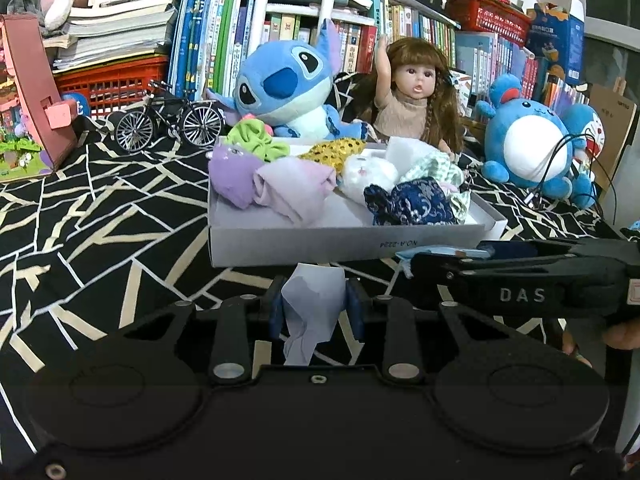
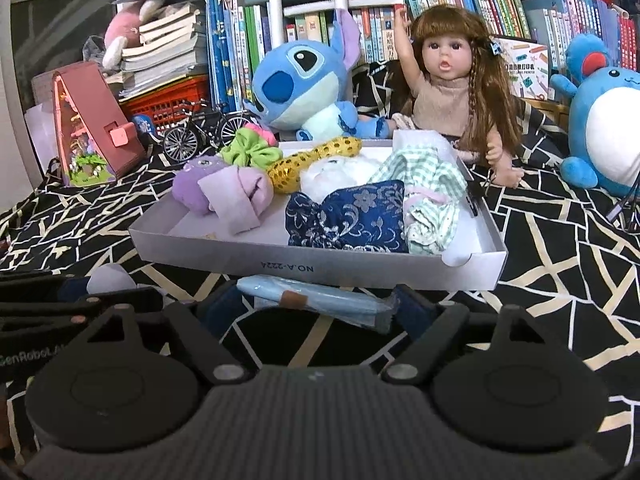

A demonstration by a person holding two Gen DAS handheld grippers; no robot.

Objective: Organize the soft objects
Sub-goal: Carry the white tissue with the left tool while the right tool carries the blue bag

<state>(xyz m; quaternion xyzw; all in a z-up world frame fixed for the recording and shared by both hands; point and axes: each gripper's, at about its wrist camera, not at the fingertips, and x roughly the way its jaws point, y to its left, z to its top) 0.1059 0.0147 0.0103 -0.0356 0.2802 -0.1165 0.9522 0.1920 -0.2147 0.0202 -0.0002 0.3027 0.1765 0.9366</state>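
Bookshelf wall at the far side; black cloth (image 2: 560,240) with pale crackle lines over the table. White cardboard tray (image 2: 320,266), shallow: crumpled fabric pieces sit in it, gathered for sorting, I judge. Purple knit, blue brocade pouch (image 2: 348,216), green gingham, gold sequins. My left claw (image 1: 316,304) is clenched on a thin white tissue (image 1: 310,300), just near of the tray. My right claw (image 2: 316,304) straddles a pale blue folded cloth (image 2: 320,296); whether the pads touch it I cannot tell.
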